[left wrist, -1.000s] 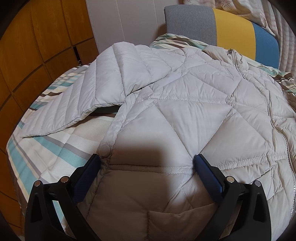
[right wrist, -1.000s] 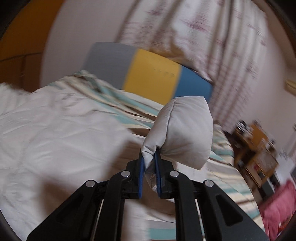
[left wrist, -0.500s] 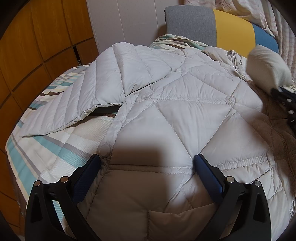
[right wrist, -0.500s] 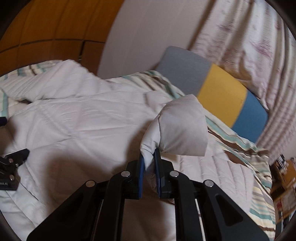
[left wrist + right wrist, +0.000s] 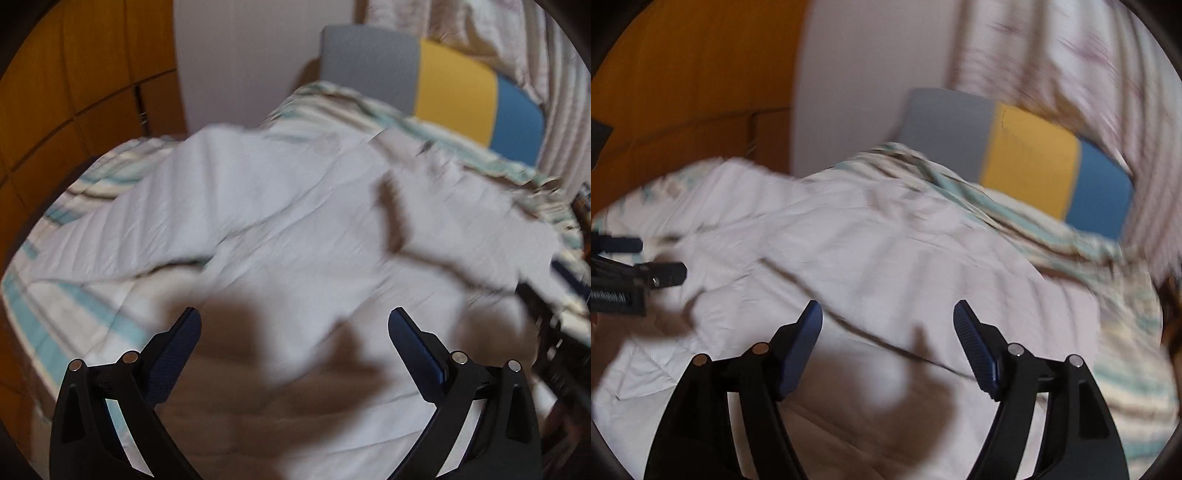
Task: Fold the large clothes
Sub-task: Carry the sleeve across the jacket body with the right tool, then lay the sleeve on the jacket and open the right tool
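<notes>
The pale quilted jacket (image 5: pixel 295 229) lies spread across the striped bed (image 5: pixel 55 302), and the right sleeve (image 5: pixel 960 266), pinched and carried half a second ago, is now let go and draped over the body, so that fold looks done! The right gripper (image 5: pixel 888 325) hovers just above the cloth, jaws wide apart and empty, and the left gripper (image 5: pixel 294 328), also spread wide, has lifted clear of the hem, likely heading for the left sleeve (image 5: pixel 155 221).
</notes>
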Demonstrator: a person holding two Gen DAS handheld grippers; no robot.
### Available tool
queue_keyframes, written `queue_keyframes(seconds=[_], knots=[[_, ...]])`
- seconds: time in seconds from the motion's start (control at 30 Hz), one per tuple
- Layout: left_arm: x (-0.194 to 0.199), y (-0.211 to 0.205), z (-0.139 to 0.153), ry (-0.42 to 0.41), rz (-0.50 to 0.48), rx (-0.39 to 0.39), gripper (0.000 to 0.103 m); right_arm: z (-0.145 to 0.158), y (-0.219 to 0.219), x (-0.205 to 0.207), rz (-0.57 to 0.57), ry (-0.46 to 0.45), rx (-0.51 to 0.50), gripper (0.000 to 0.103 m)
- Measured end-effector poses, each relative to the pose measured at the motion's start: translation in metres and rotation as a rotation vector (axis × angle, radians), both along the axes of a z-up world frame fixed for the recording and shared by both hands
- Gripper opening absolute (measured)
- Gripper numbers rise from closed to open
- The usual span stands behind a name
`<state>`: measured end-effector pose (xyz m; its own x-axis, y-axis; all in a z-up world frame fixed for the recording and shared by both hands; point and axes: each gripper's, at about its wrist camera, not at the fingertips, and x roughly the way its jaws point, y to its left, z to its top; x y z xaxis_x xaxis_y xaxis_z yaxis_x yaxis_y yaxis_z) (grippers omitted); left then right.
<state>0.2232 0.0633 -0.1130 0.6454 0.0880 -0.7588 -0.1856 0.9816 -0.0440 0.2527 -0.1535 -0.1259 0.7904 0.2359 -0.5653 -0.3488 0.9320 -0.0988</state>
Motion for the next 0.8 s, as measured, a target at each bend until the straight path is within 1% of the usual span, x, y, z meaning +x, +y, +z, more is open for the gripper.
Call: queue_keyframes(seconds=[0.03, 0.1, 0.13, 0.17, 0.27, 0.3, 0.33, 0.37, 0.43, 0.5, 0.57, 0.63, 0.67, 0.7, 0.77, 0.8], knots=[[0.008, -0.010, 0.005, -0.014, -0.020, -0.003, 0.100, 0.002, -0.017, 0.001, -0.055, 0.014, 0.040, 0.073], [0.024, -0.031, 0.010, -0.037, -0.066, 0.029, 0.100, 0.004, -0.048, 0.003, -0.154, 0.029, 0.098, 0.072], [0.037, -0.046, 0.009, -0.035, -0.095, 0.062, 0.100, 0.005, -0.064, 0.006, -0.213, 0.039, 0.115, 0.066], [0.043, -0.053, 0.007, -0.030, -0.106, 0.075, 0.100, 0.004, -0.080, 0.010, -0.267, 0.050, 0.128, 0.059], [0.068, -0.074, -0.001, -0.051, -0.137, 0.107, 0.100, 0.007, -0.121, 0.023, -0.378, 0.080, 0.172, 0.051], [0.079, -0.079, -0.007, -0.049, -0.135, 0.141, 0.099, 0.009, -0.133, 0.027, -0.405, 0.086, 0.193, 0.051], [0.085, -0.082, -0.013, -0.047, -0.128, 0.163, 0.096, 0.010, -0.146, 0.036, -0.435, 0.091, 0.218, 0.050], [0.093, -0.082, -0.021, -0.037, -0.117, 0.181, 0.095, 0.010, -0.152, 0.043, -0.452, 0.091, 0.226, 0.049], [0.105, -0.080, -0.032, -0.014, -0.102, 0.186, 0.094, 0.010, -0.162, 0.058, -0.472, 0.093, 0.228, 0.046], [0.111, -0.074, -0.044, 0.007, -0.090, 0.155, 0.094, 0.004, -0.166, 0.076, -0.477, 0.101, 0.214, 0.042], [0.115, -0.072, -0.052, 0.020, -0.085, 0.134, 0.094, -0.009, -0.168, 0.095, -0.483, 0.134, 0.206, 0.037], [0.119, -0.070, -0.063, 0.034, -0.093, 0.115, 0.095, -0.023, -0.174, 0.113, -0.509, 0.177, 0.222, 0.033], [0.120, -0.069, -0.067, 0.039, -0.097, 0.109, 0.095, -0.029, -0.179, 0.118, -0.531, 0.194, 0.227, 0.033], [0.122, -0.068, -0.070, 0.045, -0.100, 0.104, 0.096, -0.037, -0.185, 0.125, -0.562, 0.229, 0.238, 0.033], [0.127, -0.068, -0.075, 0.059, -0.104, 0.101, 0.099, -0.052, -0.193, 0.132, -0.574, 0.281, 0.275, 0.033], [0.129, -0.069, -0.077, 0.064, -0.105, 0.105, 0.100, -0.058, -0.195, 0.133, -0.573, 0.287, 0.277, 0.033]])
